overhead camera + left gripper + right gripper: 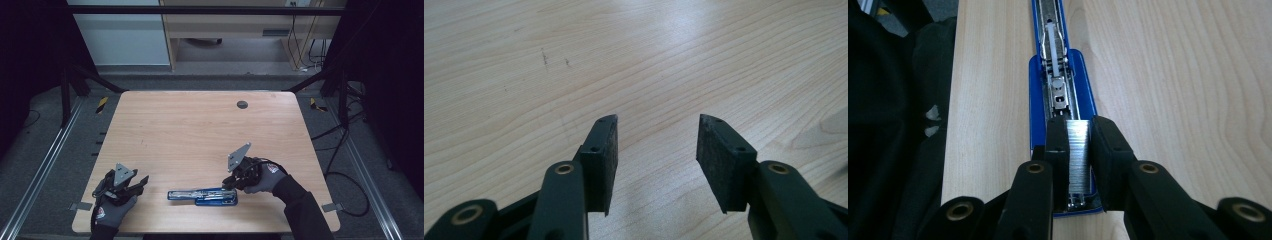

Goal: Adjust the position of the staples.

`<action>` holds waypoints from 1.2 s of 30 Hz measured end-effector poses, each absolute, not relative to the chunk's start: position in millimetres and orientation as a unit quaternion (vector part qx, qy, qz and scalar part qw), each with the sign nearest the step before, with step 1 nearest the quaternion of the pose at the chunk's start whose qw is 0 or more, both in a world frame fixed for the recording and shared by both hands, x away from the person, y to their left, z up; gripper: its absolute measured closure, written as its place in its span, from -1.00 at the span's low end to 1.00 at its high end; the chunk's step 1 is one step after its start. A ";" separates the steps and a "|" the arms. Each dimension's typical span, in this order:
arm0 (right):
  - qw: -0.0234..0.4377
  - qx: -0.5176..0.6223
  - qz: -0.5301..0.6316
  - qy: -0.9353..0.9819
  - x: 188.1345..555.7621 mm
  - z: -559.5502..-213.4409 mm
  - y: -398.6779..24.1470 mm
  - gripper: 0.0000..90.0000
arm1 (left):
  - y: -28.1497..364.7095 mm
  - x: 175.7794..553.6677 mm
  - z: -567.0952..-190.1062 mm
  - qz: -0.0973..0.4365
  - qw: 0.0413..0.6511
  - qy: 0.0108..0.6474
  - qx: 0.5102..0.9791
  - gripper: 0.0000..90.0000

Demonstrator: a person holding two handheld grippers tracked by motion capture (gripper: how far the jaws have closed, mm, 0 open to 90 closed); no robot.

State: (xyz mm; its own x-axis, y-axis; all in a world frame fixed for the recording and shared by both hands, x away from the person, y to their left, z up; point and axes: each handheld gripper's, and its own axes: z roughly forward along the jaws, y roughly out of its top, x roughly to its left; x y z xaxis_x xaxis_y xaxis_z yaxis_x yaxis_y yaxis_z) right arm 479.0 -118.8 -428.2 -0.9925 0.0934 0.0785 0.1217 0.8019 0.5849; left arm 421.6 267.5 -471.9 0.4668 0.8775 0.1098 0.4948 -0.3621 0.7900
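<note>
I saw the right gripper (1079,145) closed on a silver strip of metal staples (1078,160) over the open blue stapler (202,195); the left gripper (656,160) stood open, empty, above the wooden table (190,130).

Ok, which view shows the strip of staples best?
The right gripper view: the silver strip of staples sits between the right hand-held gripper pads, above the open blue stapler. The high view gives the stapler small, staples indistinct. The left gripper view shows bare table.
</note>
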 end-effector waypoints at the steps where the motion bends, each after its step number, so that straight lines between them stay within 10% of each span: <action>1: 0.021 -0.054 -0.309 -0.949 479.3 -431.1 -118.6 0.75 | 267.5 421.6 -472.1 0.270 0.354 0.440 0.780 0.14; 36: 0.030 -0.044 -0.294 -0.954 477.8 -441.2 -119.7 0.75 | 267.8 421.8 -472.2 0.270 0.352 0.441 0.780 0.14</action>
State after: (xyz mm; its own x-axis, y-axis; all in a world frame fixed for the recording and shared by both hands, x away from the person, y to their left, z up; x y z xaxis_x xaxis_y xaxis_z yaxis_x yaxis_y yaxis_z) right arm 477.8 -119.7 -441.2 -0.9942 0.0667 0.0840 0.1024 0.8229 0.5589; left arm 421.8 267.8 -472.2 0.4659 0.8779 0.1104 0.4975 -0.3631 0.7878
